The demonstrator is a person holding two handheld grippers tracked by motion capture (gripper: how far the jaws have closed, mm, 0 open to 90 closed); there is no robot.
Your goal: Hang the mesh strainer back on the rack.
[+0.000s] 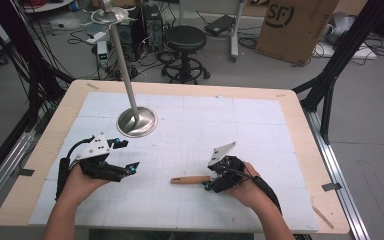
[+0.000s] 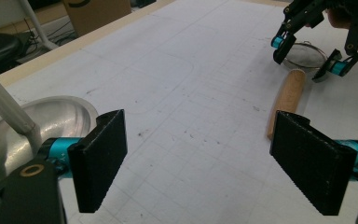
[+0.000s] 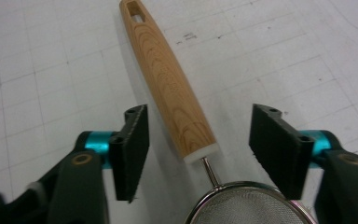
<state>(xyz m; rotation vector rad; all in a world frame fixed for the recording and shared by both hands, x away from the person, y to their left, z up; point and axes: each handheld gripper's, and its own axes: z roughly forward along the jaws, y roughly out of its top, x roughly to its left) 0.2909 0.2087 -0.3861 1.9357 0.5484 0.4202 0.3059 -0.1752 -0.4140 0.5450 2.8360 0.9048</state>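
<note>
The strainer [image 3: 182, 102] is lying flat on the desk [image 1: 300, 107], on the white grid mat [image 1: 205, 120], w/ its wooden handle pointing toward the left gripper and its mesh bowl [image 3: 247, 207] at the right-hand end. The right gripper [image 1: 215, 182] is sitting low over it; in the right gripper view the handle's bowl end and the thin wire neck are lying between the two black pads [image 3: 133, 149], but there's a clear gap on each side, so the jaws are partly closed and not yet pressing on the wood, i.e. released, nothing grasped. In the left gripper view the right gripper is straddling the mesh bowl, handle running out from under it. The left gripper [image 1: 122, 155] is resting well apart from the strainer, near the desk's left side, jaws standing wide and released, w/ bare mat between its pads. Just beyond it, the metal stand base [image 1: 136, 121] is sitting on the mat, its pole [image 1: 122, 65] leaning up and away toward the back. Both hands are coming in from the near edge of the desk, each wrapped round its gripper body. Behind the desk a black stool [image 1: 186, 40] and a cardboard box [image 1: 295, 25] are standing on the floor.
</note>
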